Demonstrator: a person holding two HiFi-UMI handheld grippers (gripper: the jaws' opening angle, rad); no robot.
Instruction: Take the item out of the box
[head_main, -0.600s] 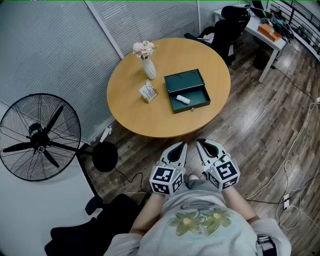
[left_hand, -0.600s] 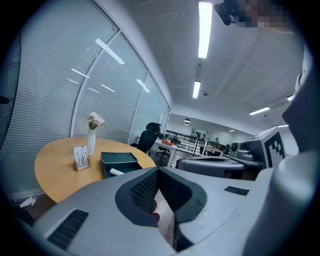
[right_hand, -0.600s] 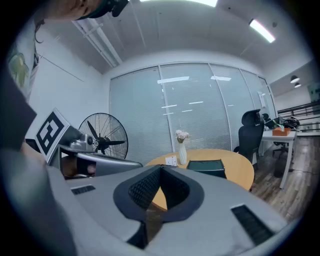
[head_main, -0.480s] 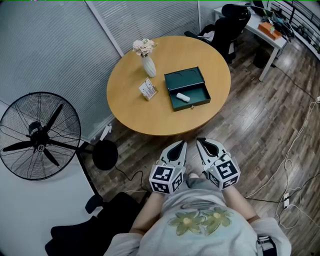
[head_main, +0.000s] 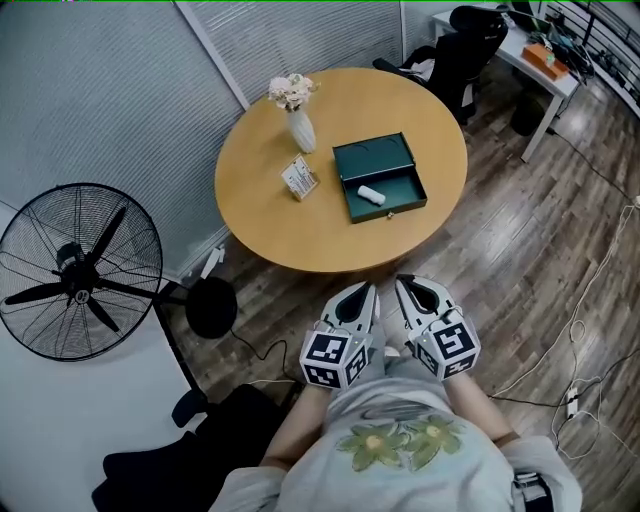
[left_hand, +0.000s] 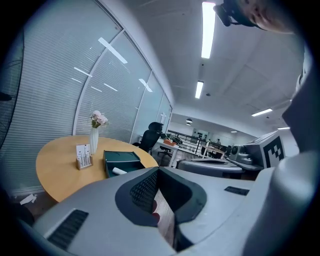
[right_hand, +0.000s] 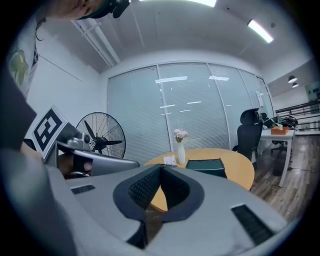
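Note:
A dark green box (head_main: 380, 178) lies open on the round wooden table (head_main: 290, 235), its lid folded back. Inside the tray rests a small white item (head_main: 371, 195). Both grippers hang in front of the person's body, well short of the table's near edge. My left gripper (head_main: 362, 293) and my right gripper (head_main: 408, 289) are shut, side by side, with nothing in them. The left gripper view looks past its closed tips (left_hand: 159, 171) to the box (left_hand: 121, 159) and the white item (left_hand: 119, 171). In the right gripper view the box (right_hand: 205, 165) sits far beyond the tips (right_hand: 161, 168).
A white vase with flowers (head_main: 299, 128) and a small card holder (head_main: 297, 180) stand left of the box. A large floor fan (head_main: 80, 272) is at the left, a black office chair (head_main: 455, 55) and a white desk (head_main: 520, 50) behind the table. Cables (head_main: 575, 330) trail across the floor at right.
The head view has shifted slightly, so the table and box sit a little further right. Both grippers keep the same place and stay shut.

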